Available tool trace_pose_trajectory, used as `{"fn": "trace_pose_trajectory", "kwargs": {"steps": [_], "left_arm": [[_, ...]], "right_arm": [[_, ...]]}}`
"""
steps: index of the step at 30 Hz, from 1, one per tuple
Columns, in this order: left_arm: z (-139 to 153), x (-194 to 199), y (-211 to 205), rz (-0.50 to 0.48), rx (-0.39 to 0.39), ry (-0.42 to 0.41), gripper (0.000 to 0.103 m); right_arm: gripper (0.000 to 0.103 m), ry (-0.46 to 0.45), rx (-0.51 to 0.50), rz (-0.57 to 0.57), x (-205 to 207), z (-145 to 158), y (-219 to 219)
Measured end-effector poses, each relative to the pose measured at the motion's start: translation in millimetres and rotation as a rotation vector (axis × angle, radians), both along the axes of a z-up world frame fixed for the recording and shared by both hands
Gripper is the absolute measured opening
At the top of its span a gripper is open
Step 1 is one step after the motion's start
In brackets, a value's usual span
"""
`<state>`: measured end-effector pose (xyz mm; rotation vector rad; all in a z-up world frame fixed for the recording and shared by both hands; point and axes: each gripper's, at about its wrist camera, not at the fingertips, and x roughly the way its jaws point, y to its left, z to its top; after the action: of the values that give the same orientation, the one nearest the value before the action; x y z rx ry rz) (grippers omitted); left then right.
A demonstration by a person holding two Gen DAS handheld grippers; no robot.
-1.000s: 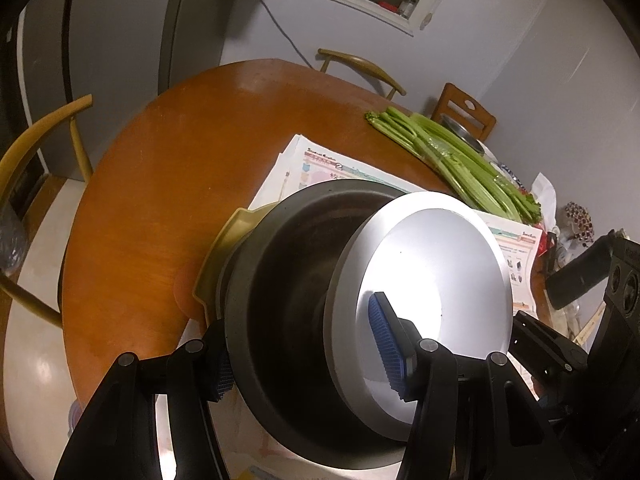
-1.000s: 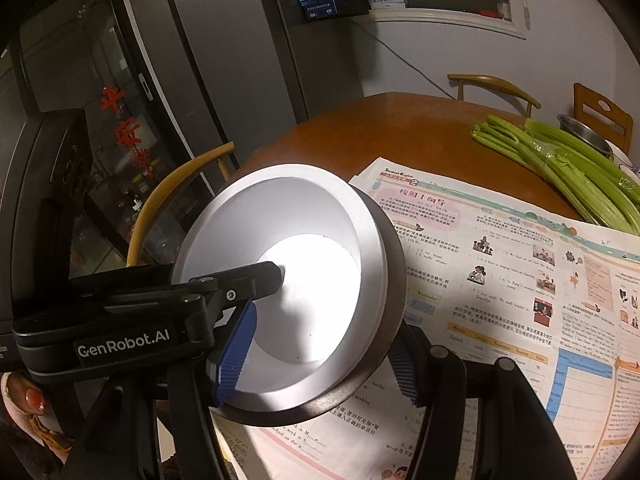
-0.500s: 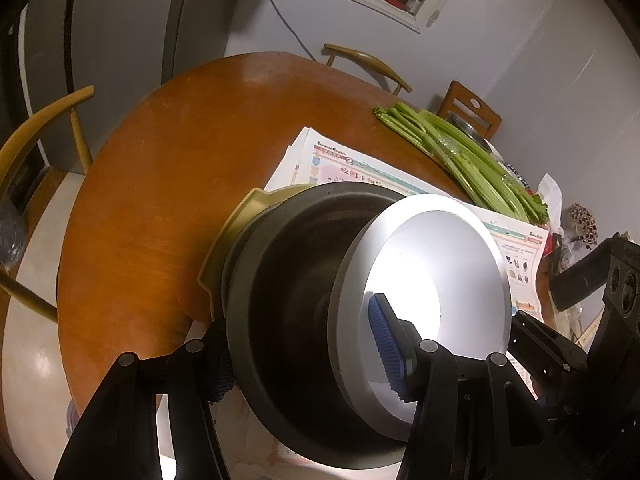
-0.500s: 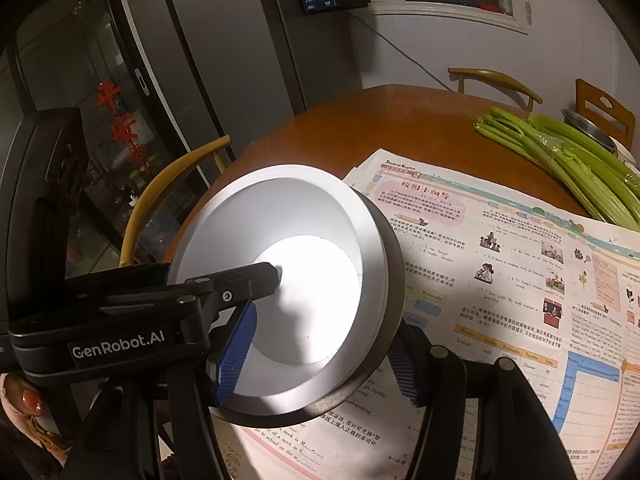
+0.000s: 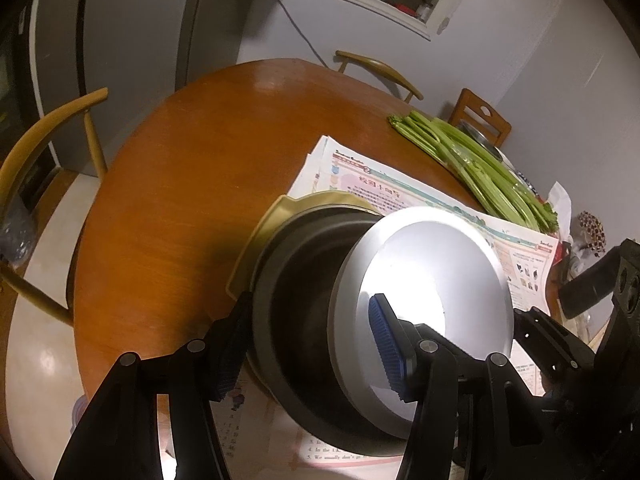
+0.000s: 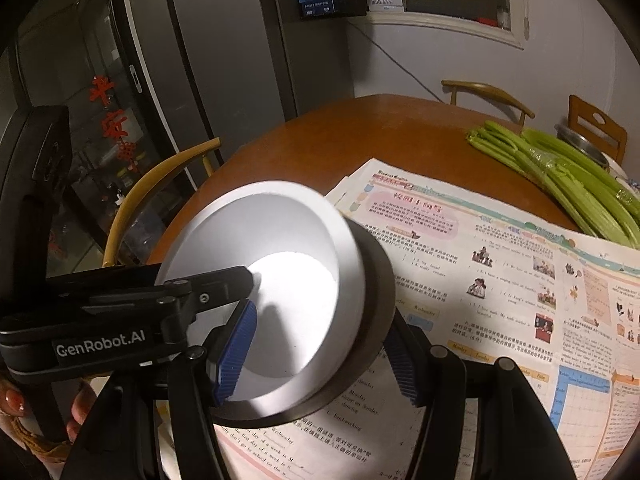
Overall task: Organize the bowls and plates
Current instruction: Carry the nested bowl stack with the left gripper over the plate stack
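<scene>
Round wooden table (image 5: 172, 208), newspaper (image 6: 500, 280) spread over its near half, celery bunch (image 6: 568, 184) at the far edge.

Stack at the near table edge: yellow plate (image 5: 256, 248) lowest, dark bowl (image 5: 296, 320) on it, white bowl (image 5: 432, 292) nested inside and tilted, its mouth facing the cameras.

Left gripper (image 5: 308, 344): one pad outside the dark bowl's wall, the blue pad inside the white bowl. Clenched across both walls on that side.

Right gripper (image 6: 320, 352): blue pad inside the white bowl, the other pad outside the dark bowl's rim on the opposite side. Also clamped across both.

Both bowls are therefore held as one, apparently lifted off level above the newspaper.

Risks, as judged:
- The white bowl sits skewed; smooth glaze on smooth glaze could let it slide or pop out if either clamp eases.
- Uneven motion of the two hands could twist the stack and knock a rim.
- Yellow plate looks unheld; whether it rests on the table cannot be told. It could drop or drag the paper.
</scene>
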<state>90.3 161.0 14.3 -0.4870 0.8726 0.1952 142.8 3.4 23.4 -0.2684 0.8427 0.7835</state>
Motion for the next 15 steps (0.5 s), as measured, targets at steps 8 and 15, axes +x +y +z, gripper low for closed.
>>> {"fn": "trace_pose_trajectory", "kwargs": {"steps": [8,15], "left_arm": [[3,-5,4,0.006,0.004,-0.008,0.059],[11,-13,12,0.024,-0.01,-0.03,0.059]], "right_arm": [[0.063,-0.052,-0.03,-0.015,-3,4,2],[0.063,-0.065,-0.011,-0.019,-3,11,-1]]}}
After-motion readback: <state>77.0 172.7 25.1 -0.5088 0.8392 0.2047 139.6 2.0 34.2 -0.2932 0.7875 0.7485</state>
